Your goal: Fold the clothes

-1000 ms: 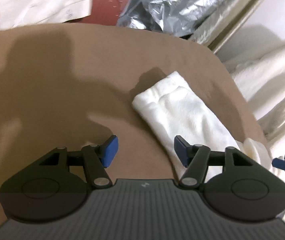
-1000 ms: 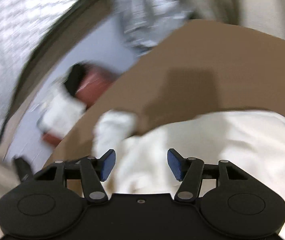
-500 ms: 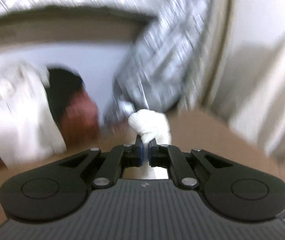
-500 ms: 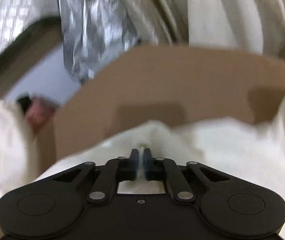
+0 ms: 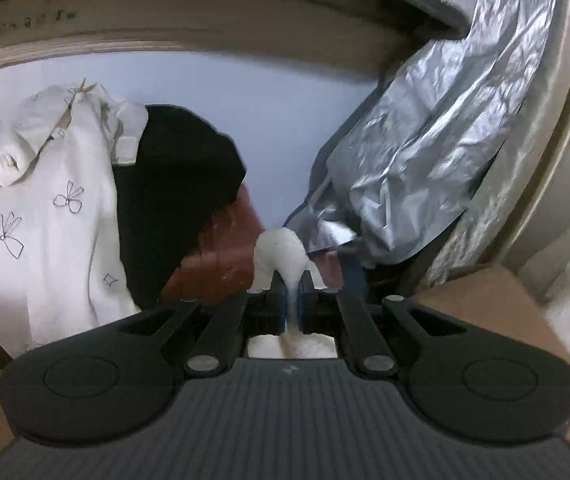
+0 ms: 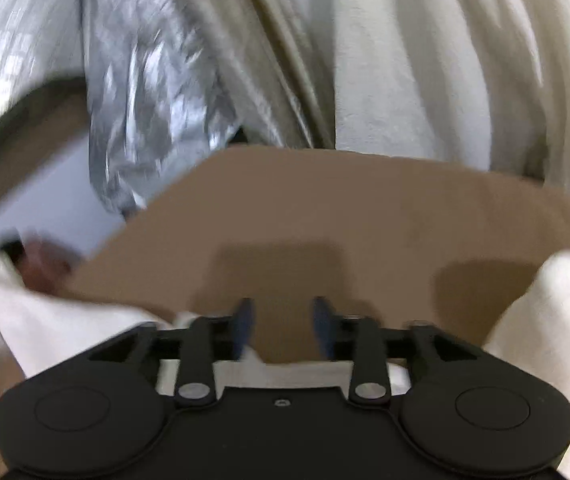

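Over brown cardboard (image 6: 325, 208), left hand-held gripper (image 5: 293, 306) pinches fluffy white garment (image 5: 281, 252); right hand-held gripper (image 6: 283, 326) gapes empty.

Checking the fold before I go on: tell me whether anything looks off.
One thing: the two tools do not match. The left tool is shut on a bunch of the white garment, while the right tool is open and empty over the brown surface, with cloth slumped on both sides.

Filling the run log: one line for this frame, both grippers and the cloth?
left gripper: shut on white fleece garment | right gripper: open, nothing between fingers | garment partly on brown table | fold: not done
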A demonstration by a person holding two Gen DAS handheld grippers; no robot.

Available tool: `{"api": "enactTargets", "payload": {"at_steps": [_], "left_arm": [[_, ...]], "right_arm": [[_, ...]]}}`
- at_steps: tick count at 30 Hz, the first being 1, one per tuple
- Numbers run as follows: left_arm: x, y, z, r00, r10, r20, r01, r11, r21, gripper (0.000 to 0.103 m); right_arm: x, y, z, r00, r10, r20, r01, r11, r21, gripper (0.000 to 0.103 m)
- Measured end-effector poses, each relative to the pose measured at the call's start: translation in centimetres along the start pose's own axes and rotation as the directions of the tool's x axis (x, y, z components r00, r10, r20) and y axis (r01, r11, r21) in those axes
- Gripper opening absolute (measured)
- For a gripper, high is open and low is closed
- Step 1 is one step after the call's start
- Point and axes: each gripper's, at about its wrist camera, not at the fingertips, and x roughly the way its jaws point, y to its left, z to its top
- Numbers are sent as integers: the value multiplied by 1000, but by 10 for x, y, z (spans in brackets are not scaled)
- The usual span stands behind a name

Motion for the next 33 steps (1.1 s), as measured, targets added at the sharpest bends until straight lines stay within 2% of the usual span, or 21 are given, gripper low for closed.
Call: {"api": "enactTargets", "payload": {"at_steps": [2, 5, 7, 11, 12, 14, 16, 17, 18, 19, 21, 22, 23, 25, 27, 28, 29, 30, 31, 32, 33], "left_arm": [[-2, -5, 0, 999, 17, 30, -19, 997, 75, 5], [-6, -12, -1, 996, 37, 76, -51, 981, 186, 5], [-9, -17, -1, 993, 48, 109, -75, 963, 257, 5], [-11, -17, -1, 992, 64, 105, -91, 958, 273, 5], [-12, -17, -3, 993, 66, 100, -91, 958, 273, 5], [-13, -17, -7, 994, 70, 89, -92, 956, 278, 5], [-13, -17, -11, 995, 74, 73, -93, 950, 297, 4], [-13, -18, -12, 994, 77, 72, -95, 945, 313, 4], [-14, -18, -12, 993, 84, 80, -106, 938, 331, 4], [-16, -19, -11, 990, 91, 103, -122, 931, 344, 4], [-21, -19, -6, 982, 108, 157, -157, 926, 343, 4], [-23, -17, -3, 975, 119, 187, -176, 929, 326, 4], [-26, -16, 0, 968, 129, 216, -193, 931, 310, 4], [-21, -13, 4, 971, 127, 203, -178, 949, 260, 5], [-9, -18, -2, 970, 169, 176, -209, 949, 236, 5], [-2, -21, -8, 969, 193, 156, -226, 946, 233, 7], [5, -25, -14, 967, 218, 136, -245, 941, 232, 11], [10, -26, -20, 973, 208, 97, -225, 949, 221, 22], [15, -27, -27, 980, 193, 56, -200, 958, 207, 27], [16, -28, -33, 987, 157, 33, -161, 966, 202, 36], [14, -29, -39, 992, 128, 19, -129, 969, 212, 49]], "right_arm": [[-13, -6, 0, 999, -37, -5, 36, 994, -99, 49], [-36, -22, 8, 993, -113, 21, 115, 974, -195, 63], [-50, -39, 9, 991, -131, 18, 132, 972, -193, 66], [-49, -49, 6, 994, -27, -106, 1, 971, -238, 67], [-48, -48, 5, 990, -2, -138, -34, 967, -253, 71], [-32, -36, -5, 980, -11, -199, -52, 949, -311, 83], [-16, -20, -18, 968, -64, -241, -38, 917, -396, 80], [-7, -11, -25, 962, -107, -253, -19, 894, -448, 54], [-3, -1, -28, 956, -137, -258, -5, 876, -483, 18], [-7, 6, -25, 961, -158, -229, 21, 863, -506, 10], [-16, 19, -18, 966, -195, -168, 74, 834, -546, 5], [-28, 16, -10, 975, -192, -112, 102, 834, -543, 5], [-42, 5, 4, 982, -186, -42, 142, 862, -487, 4], [-69, -18, 32, 978, -186, 95, 208, 908, -363, 3], [-76, -46, 45, 959, -231, 167, 266, 936, -230, 1], [-72, -58, 49, 941, -286, 182, 319, 929, -186, 1], [-67, -71, 52, 950, -272, 152, 291, 950, -116, 4], [-62, -83, 55, 959, -256, 122, 263, 964, -44, 8], [-58, -96, 57, 967, -236, 97, 234, 972, 30, 10], [-62, -105, 53, 974, -204, 103, 192, 975, 113, 13], [-68, -112, 47, 980, -160, 120, 140, 977, 161, 23]]}}
